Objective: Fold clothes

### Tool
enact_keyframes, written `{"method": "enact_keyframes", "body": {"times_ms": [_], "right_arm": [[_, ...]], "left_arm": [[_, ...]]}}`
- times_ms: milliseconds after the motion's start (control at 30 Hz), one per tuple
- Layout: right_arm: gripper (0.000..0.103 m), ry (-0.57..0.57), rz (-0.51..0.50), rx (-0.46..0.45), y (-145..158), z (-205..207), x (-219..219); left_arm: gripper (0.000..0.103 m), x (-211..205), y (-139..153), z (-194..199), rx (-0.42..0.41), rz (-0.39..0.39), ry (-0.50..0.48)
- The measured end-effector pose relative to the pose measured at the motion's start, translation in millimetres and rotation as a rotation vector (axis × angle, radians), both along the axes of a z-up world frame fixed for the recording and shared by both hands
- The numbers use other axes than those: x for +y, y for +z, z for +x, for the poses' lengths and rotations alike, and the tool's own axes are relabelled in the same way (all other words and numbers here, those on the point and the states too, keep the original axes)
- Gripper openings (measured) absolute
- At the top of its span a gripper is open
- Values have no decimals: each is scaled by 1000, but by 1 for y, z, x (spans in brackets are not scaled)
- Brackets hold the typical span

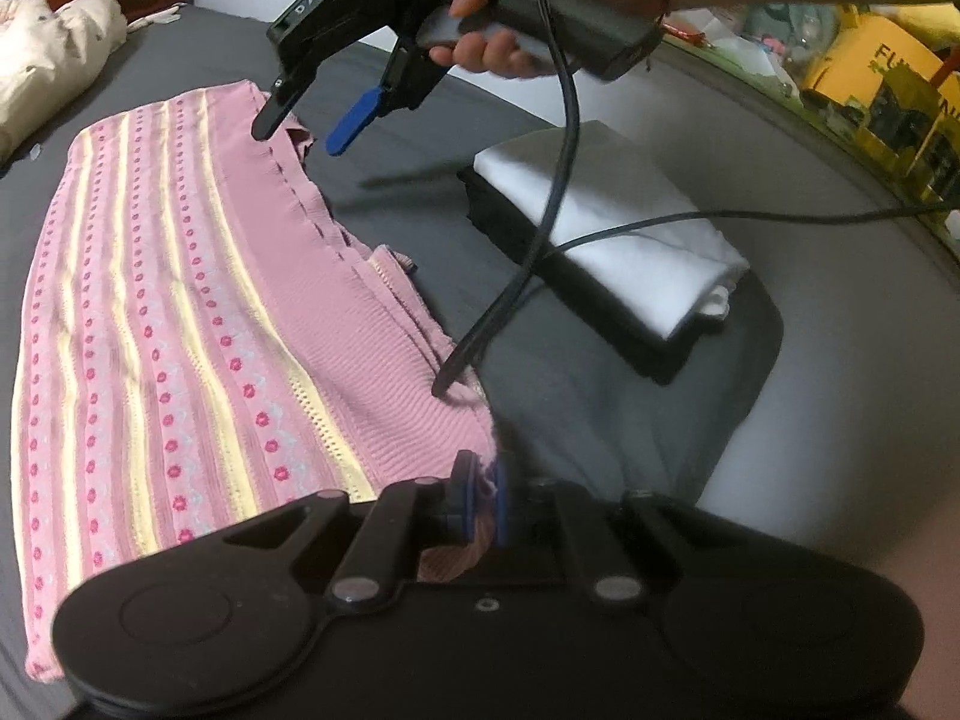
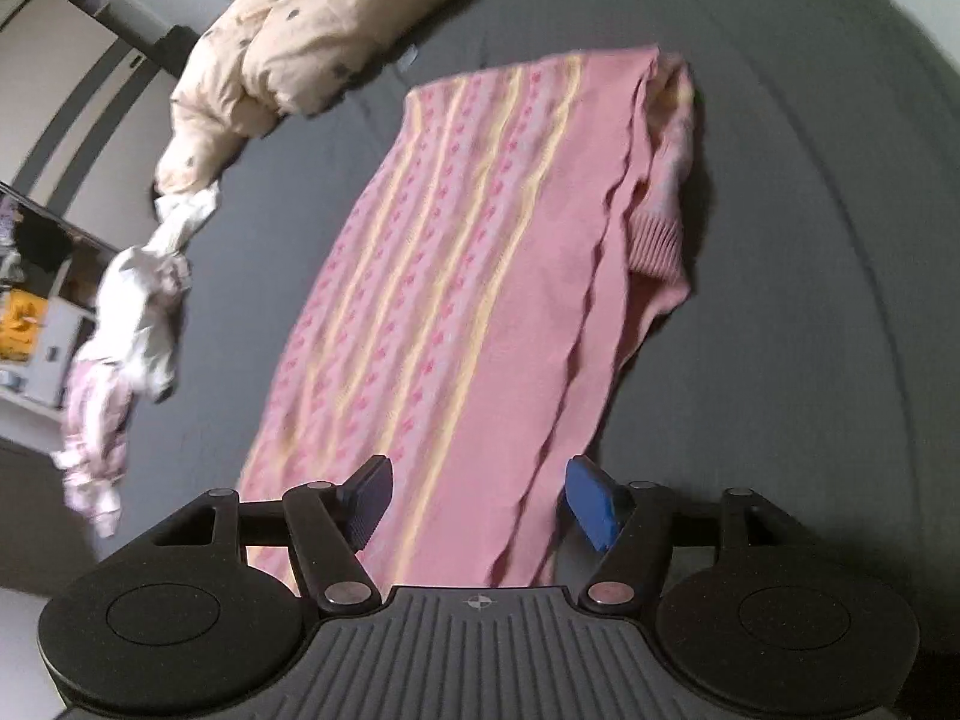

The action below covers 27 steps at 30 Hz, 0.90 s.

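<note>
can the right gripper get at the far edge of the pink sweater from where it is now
Probably yes. The right gripper is open and empty, held just above the pink sweater, with nothing lying between its fingers and the cloth. The left gripper pinches another corner, well clear.

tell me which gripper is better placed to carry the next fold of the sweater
Left. The left gripper is shut on the sweater corner, while the right gripper hangs open above it, holding nothing.
</note>
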State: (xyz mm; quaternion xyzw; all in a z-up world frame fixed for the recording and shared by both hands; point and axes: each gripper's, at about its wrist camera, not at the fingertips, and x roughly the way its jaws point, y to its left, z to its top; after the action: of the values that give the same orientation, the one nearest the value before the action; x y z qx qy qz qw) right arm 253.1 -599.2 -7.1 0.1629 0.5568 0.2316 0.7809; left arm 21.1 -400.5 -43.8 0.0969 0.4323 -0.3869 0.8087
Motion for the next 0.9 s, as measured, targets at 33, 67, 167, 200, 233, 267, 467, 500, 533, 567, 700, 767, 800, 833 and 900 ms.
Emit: {"method": "enact_keyframes", "body": {"times_ms": [33,67,167,200,233,267,467,500,533,567,700,767,800,833,900], "right_arm": [[64,-5,1,-8,-3,2,2],[64,-7,3,-12,-5,4,3],[47,-9,-4,-24,-13,13,7],[46,-13,-1,-27,-17,16,8],[42,-20,5,-21,-21,19,7],[40,-32,10,-14,-24,22,5],[32,-98,42,2,-43,35,-4],[27,-114,52,14,-48,37,-5],[15,-137,67,33,-53,38,-8],[14,-159,85,47,-56,38,-11],[8,-210,146,59,-57,38,-19],[8,-220,152,55,-55,37,-19],[8,-225,156,52,-53,37,-20],[8,-226,163,49,-52,38,-20],[4,-218,179,45,-51,38,-19]], "left_arm": [[7,-1,-1,-1,-1,4,-2],[7,-2,-3,-2,-3,9,-4],[7,-2,-3,0,-3,11,4],[7,-2,-3,1,-3,10,8],[7,-3,-2,1,-4,11,10],[7,-3,-1,0,-6,12,9],[7,0,1,-1,-10,9,12],[7,0,1,-1,-10,9,12],[7,0,2,-1,-11,11,11],[7,0,2,-1,-13,12,10],[7,1,3,-2,-16,11,12],[7,1,3,-3,-19,13,11],[7,1,3,-3,-20,13,11],[7,1,4,-3,-22,12,11],[7,1,4,-3,-24,12,11]]}}
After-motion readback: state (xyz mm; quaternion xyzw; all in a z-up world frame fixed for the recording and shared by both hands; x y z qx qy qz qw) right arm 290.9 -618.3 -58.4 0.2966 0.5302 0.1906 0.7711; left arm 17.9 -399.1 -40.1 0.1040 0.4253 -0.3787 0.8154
